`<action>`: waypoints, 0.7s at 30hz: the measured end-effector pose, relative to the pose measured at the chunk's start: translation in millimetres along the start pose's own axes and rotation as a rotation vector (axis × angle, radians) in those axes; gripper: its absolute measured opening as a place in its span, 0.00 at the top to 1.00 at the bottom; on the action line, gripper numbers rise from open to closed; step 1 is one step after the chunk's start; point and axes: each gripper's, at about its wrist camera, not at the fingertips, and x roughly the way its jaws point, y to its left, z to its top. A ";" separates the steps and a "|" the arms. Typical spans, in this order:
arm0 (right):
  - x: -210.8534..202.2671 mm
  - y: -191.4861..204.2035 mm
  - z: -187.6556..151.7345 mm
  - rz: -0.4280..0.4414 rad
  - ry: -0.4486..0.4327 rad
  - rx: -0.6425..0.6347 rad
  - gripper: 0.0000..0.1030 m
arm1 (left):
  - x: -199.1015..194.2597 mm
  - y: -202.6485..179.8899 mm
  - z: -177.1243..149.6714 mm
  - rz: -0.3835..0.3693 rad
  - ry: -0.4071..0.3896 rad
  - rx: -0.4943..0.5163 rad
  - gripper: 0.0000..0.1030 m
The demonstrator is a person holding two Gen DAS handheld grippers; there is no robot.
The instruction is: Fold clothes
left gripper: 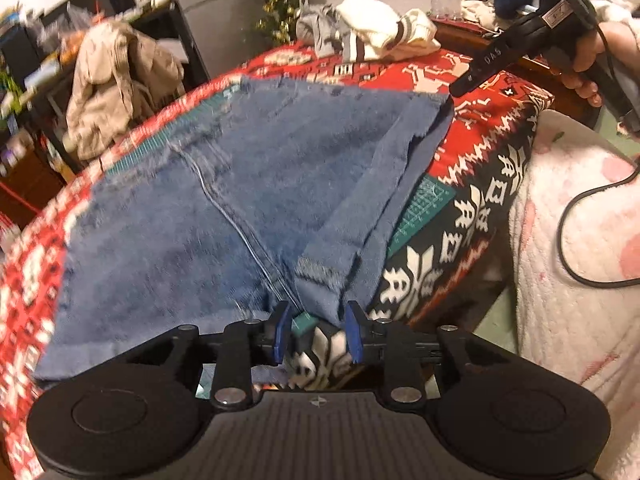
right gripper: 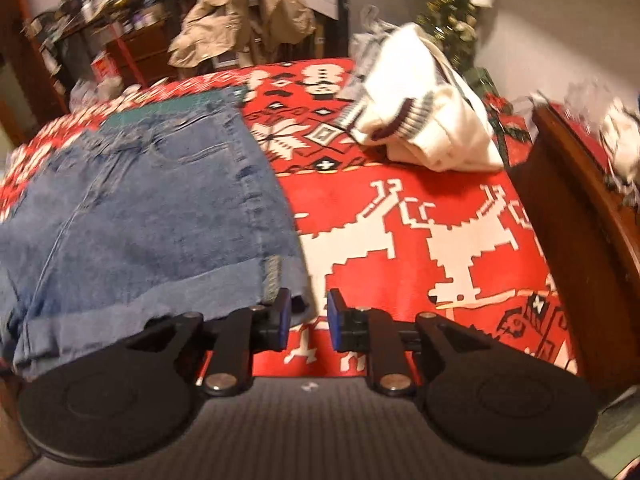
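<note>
Blue denim jeans (left gripper: 224, 208) lie folded on the red patterned cloth (left gripper: 480, 128), with one leg doubled back toward me. My left gripper (left gripper: 317, 332) is open at the near edge; the hem corner of that leg (left gripper: 320, 284) sits just ahead of its blue pads, untouched. In the right wrist view the jeans (right gripper: 140, 208) fill the left side. My right gripper (right gripper: 310, 320) is open over the red cloth (right gripper: 440, 184), its left pad beside the rolled cuff corner (right gripper: 296, 276). From the left wrist view, the right gripper (left gripper: 460, 86) hovers at the denim's far right corner, in a hand (left gripper: 592, 64).
A heap of white and grey knitwear (right gripper: 420, 128) lies at the back of the table. A beige jacket (left gripper: 116, 80) hangs behind on the left. A wooden edge (right gripper: 580, 220) borders the right side. A pink-white blanket (left gripper: 580, 260) and a black cable (left gripper: 564, 232) are on the right.
</note>
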 end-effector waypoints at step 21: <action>15.7 136.2 -47.9 -0.033 -0.057 -1.072 0.67 | 43.3 -45.4 18.7 0.152 -0.037 0.429 0.57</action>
